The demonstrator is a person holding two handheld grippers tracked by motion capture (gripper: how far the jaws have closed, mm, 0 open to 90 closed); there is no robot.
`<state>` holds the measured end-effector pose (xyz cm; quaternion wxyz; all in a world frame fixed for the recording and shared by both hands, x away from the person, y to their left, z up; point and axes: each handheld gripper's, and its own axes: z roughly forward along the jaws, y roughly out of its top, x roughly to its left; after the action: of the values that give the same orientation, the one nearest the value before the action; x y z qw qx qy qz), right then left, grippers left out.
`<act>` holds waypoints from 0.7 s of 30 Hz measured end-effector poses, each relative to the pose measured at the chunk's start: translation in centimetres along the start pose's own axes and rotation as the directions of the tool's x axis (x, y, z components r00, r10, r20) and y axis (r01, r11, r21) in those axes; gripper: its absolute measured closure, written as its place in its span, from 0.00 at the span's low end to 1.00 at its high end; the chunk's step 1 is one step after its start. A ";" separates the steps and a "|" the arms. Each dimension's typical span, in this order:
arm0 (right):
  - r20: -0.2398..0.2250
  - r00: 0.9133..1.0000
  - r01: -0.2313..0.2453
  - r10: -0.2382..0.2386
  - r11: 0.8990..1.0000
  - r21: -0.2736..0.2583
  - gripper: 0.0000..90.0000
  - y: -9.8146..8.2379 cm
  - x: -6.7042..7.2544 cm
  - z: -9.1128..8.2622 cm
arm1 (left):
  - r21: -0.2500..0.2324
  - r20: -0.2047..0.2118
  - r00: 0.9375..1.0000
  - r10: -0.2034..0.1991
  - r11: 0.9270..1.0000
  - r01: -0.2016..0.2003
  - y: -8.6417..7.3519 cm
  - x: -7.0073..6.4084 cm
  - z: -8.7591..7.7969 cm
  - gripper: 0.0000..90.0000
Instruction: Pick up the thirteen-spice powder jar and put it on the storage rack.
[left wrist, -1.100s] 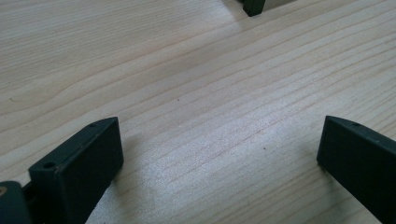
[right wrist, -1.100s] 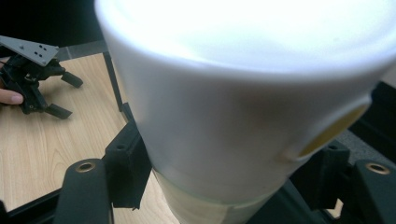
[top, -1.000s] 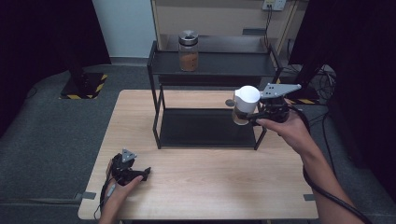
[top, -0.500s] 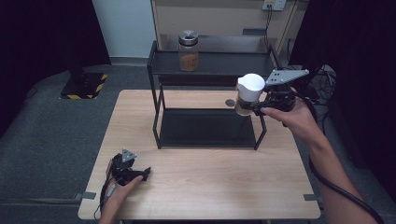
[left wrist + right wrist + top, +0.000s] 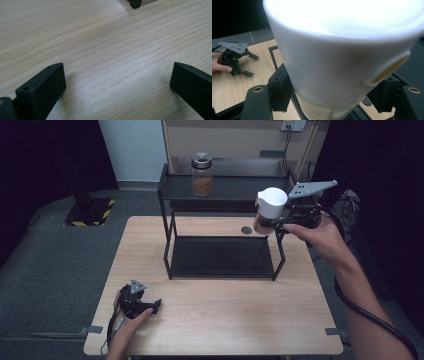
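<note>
Right gripper clamped on a jar with a white lid, held in the air above the right front post of the black two-level rack. In the right gripper view, white lid very close to the lens and blurred, its top washed out by light and cut off by the upper edge. Below the lid, between the two black jaws, a pale glass part of the jar, also blurred; contents hard to make out, bottom cut off by the lower edge. Both jaw pads pressed against the jar, one at each side, just under the lid rim. A round yellowish spot at the right side of the lid, not clear what it is. Beyond the left jaw, far off, the left gripper on the wooden table.

Left gripper resting low on the table near the front left corner, well apart from the rack. In the left gripper view, jaws standing wide apart with bare wood between them; both jaws cut off by the lower edge, the right one also by the right edge. Ahead of the jaws, at the top edge, a small black foot, mostly cut off.

On the top level of the rack, a second jar with brown contents, well apart from both grippers. A small dark round thing on the table just beside the held jar, too small to identify
</note>
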<state>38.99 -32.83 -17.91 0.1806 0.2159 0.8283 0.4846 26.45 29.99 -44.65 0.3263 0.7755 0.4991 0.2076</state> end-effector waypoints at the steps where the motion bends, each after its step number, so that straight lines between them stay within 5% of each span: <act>1: 0.000 1.000 -0.001 0.001 1.000 -0.002 0.35 0.2 -0.1 -0.1 | 0.000 0.000 1.000 0.000 1.000 0.000 0.0 0.0 0.0 0.00; 21: 0.013 1.000 -0.011 0.012 0.999 -0.035 0.35 3.2 -0.8 -0.7 | 0.000 0.000 1.000 0.000 1.000 0.000 0.0 0.0 0.0 0.00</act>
<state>39.91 -32.34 -14.68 0.1869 0.2207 0.8173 0.4984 26.46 29.99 -44.66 0.3264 0.7754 0.4990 0.2076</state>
